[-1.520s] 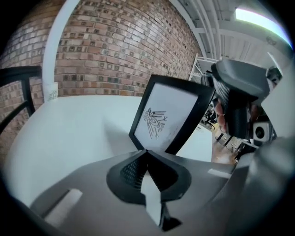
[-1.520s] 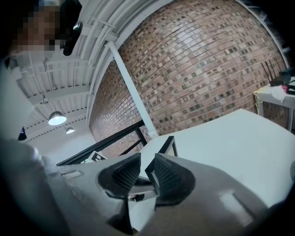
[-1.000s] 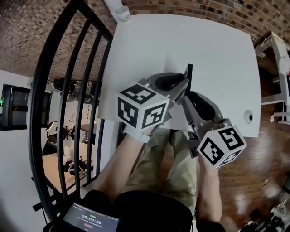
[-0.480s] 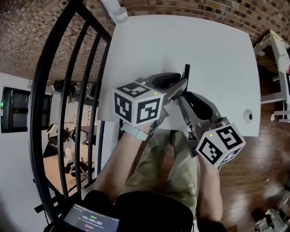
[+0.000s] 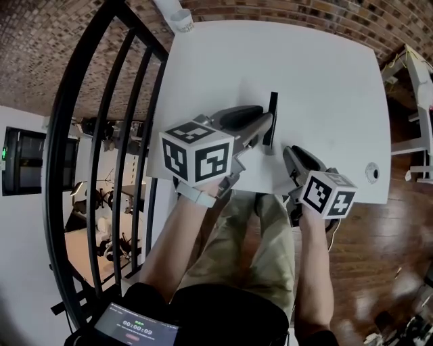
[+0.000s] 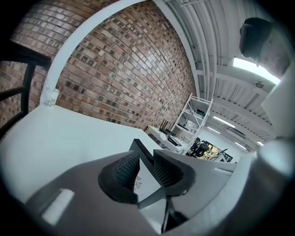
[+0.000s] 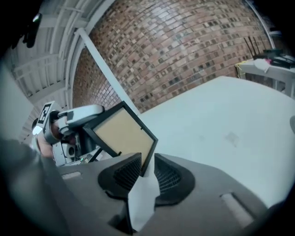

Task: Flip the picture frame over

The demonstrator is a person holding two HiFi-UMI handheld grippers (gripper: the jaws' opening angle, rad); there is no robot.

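Note:
The black picture frame [image 5: 272, 121] stands on edge near the front of the white table [image 5: 304, 67]. My left gripper [image 5: 264, 130] reaches it from the left. Its jaws are opening, and the frame's white front [image 6: 144, 183] lies between the pads without being pressed. The right gripper view shows the frame's tan back [image 7: 122, 133] tilted, with its lower corner just ahead of the jaws. My right gripper [image 5: 289, 154] sits low by the table's front edge, right of the frame, jaws apart and holding nothing. Only white table shows through its gap [image 7: 146, 173].
A small white cup [image 5: 181, 20] stands at the table's far left corner. A black railing [image 5: 101, 135] runs along the left. A round grommet [image 5: 371, 174] sits near the table's right front corner. White shelving [image 5: 413, 81] stands to the right. The person's legs are under the front edge.
My right gripper has dropped away from the frame toward the table's front edge. The left gripper's jaws have widened around the frame, which now stands a little farther back.

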